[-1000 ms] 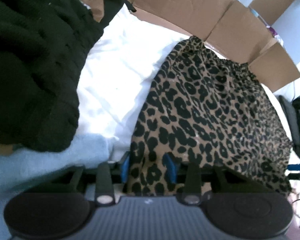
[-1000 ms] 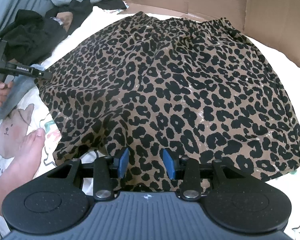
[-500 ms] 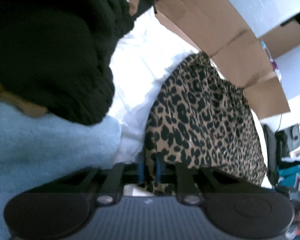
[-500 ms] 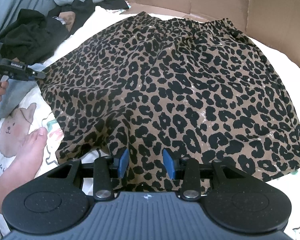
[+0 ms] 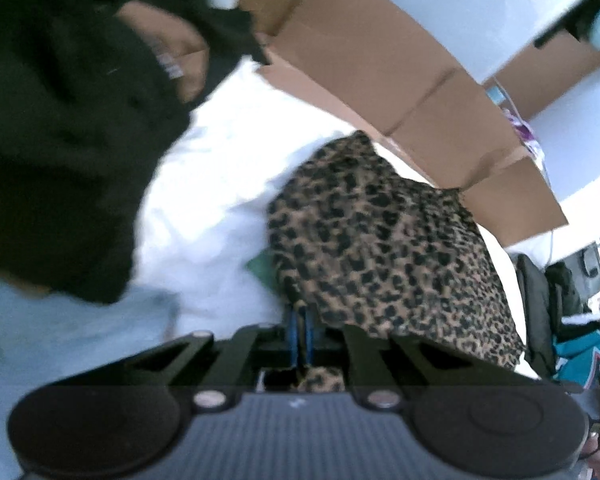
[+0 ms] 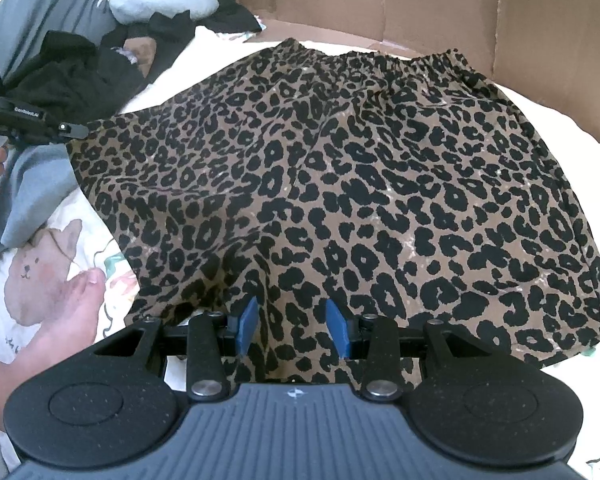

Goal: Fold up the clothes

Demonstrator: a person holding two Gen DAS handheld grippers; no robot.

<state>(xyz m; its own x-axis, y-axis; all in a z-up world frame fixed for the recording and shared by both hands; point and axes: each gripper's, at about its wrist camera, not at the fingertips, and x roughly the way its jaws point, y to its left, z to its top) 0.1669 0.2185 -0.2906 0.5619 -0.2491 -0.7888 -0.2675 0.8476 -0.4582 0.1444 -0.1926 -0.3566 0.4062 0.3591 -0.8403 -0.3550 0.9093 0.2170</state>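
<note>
The right claw (image 6: 291, 330) stood wide over the near hem of the leopard skirt (image 6: 340, 184), which lay spread flat on the bed. At the skirt's left corner the left claw (image 5: 300, 334) pinched its hem. Thin, limp cloth; best gripped at hem corners.
</note>
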